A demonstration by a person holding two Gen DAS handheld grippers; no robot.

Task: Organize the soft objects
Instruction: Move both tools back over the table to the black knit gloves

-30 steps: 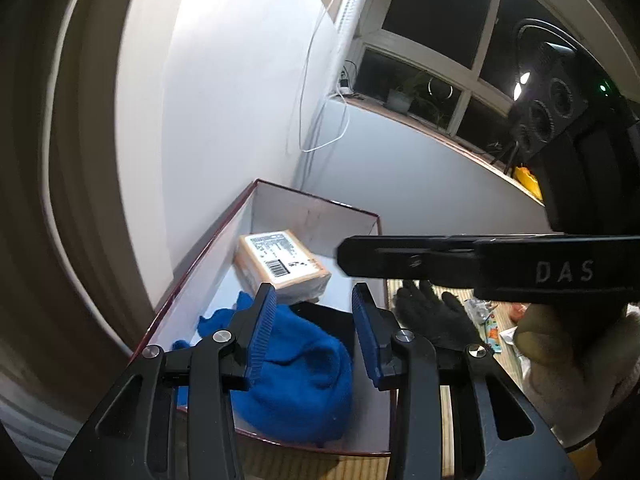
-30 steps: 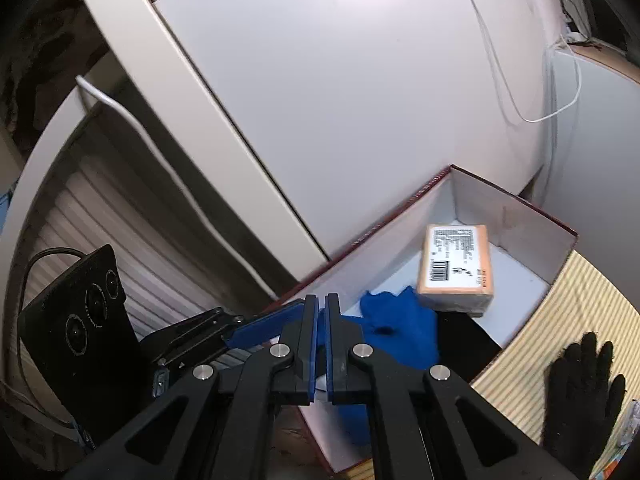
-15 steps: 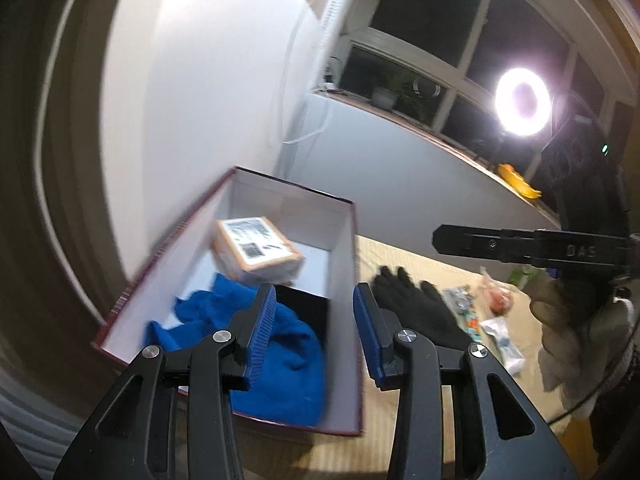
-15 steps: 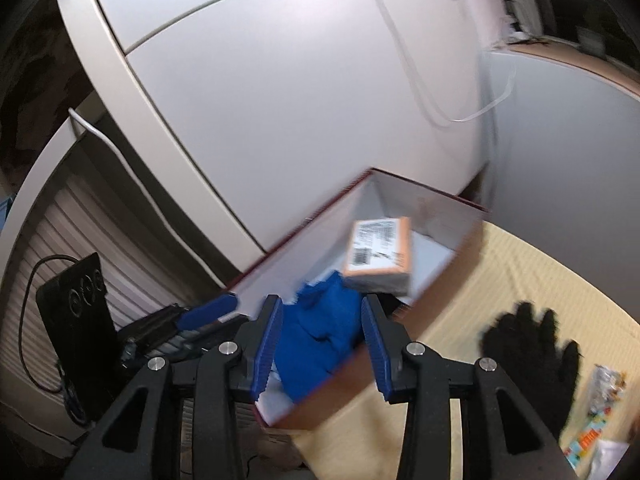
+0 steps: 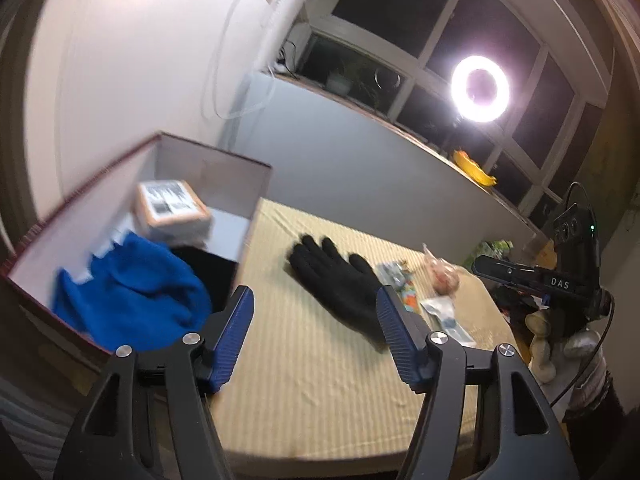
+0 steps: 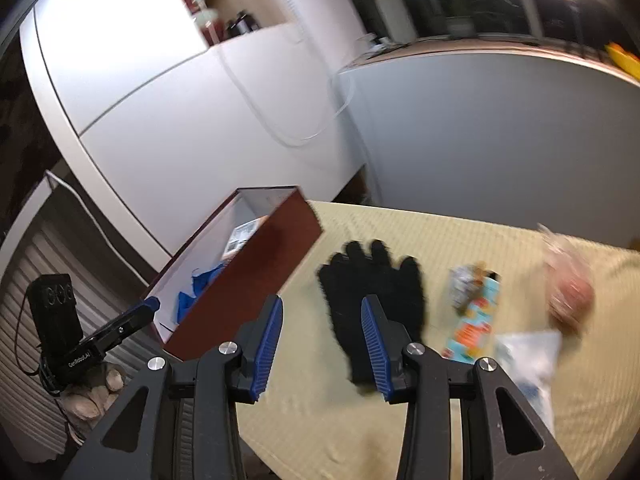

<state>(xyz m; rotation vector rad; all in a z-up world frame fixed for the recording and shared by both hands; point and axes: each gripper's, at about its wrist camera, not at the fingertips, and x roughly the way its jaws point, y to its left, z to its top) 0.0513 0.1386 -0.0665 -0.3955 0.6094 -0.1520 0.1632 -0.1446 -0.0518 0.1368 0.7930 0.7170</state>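
**A:** At the bottom of both wrist views you get the blue ribbed pads first. The left gripper (image 5: pixel 314 334) has just been opening and stands wide, nothing between the jaws. The right gripper (image 6: pixel 320 346) has just been opening too and sits partly open, also empty. Right past them, centre frame, the black glove (image 5: pixel 336 280) lies flat on the yellow ribbed mat (image 5: pixel 320 392), fingers pointing toward the upper left, well clear of the box.

**B:** How do you reckon it handles?

**A:** Looks like a knit or fleece thing, so I'd guess light, floppy, not slippery, nothing to break. It'll droop whichever way you lift it. I'd pinch the cuff or the palm where the fabric doubles up, not a single finger.

**B:** And further back?

**A:** At the left, the maroon cardboard box (image 6: pixel 256 264) with white stiff walls. Inside sits a fuzzy blue cloth (image 5: pixel 132 292), something black beside it, and a squarish labelled parcel (image 5: pixel 172 212). At the right, crinkly snack packets (image 6: pixel 476 312), too blurred to read.
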